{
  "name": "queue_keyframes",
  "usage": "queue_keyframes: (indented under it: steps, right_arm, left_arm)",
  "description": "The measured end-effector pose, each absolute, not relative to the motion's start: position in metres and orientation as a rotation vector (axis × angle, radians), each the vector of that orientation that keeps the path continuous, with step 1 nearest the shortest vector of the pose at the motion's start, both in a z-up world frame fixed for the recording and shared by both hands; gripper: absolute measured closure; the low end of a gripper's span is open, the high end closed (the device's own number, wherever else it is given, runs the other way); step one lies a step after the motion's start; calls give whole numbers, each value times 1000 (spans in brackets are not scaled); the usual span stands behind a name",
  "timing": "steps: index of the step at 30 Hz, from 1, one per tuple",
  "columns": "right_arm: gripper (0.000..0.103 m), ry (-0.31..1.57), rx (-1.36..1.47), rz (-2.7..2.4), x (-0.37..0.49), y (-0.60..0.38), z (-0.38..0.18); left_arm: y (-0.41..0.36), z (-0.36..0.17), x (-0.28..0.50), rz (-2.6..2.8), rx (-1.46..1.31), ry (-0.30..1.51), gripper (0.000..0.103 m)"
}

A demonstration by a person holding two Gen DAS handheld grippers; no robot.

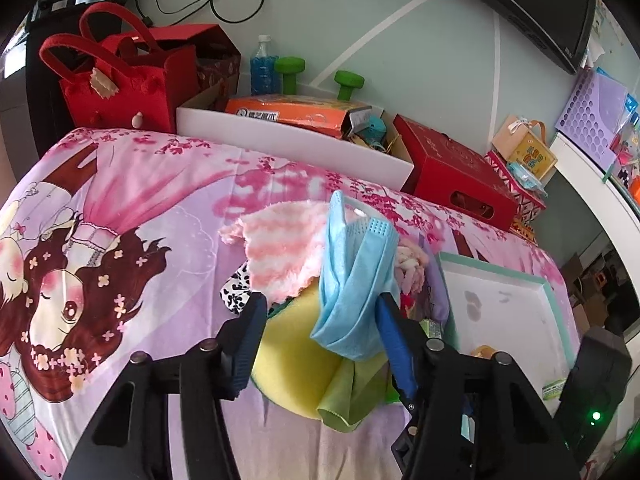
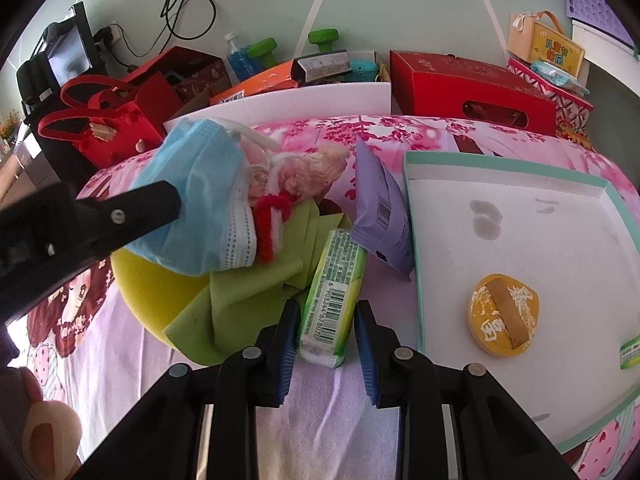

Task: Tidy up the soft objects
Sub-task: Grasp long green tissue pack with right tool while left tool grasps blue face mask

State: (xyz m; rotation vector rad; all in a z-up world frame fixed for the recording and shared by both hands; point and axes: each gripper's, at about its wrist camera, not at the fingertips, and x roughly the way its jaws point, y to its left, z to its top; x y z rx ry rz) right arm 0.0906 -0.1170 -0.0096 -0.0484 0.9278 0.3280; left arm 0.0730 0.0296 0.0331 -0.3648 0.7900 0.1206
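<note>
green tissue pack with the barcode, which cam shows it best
The right wrist view: the green tissue pack lies full length between the open right tool's fingers, barcode facing up. In the left wrist view only a small corner of it peeks out behind that tool's finger.

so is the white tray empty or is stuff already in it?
Not empty. The white tray holds a round yellow packet and a small green packet at its right edge; the rest of its floor is bare.
</note>
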Motion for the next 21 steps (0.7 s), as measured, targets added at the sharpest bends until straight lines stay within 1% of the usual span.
queue_keyframes:
  steps: [3,7,14,21]
  right_arm:
    - [73,933,-50,327,91,-117,-12]
    - [73,944,-51,324,93,-117,-16]
    - [76,953,-56,321,95,-117,-22]
    - [79,943,-45,320,95,-119,-18]
  left_arm:
    - [29,30,75,126,-360,791,54]
    - [31,28,76,131,-363,793,57]
    - [30,29,76,113,-364,781,78]
    - [27,31,75,101,-349,770,84]
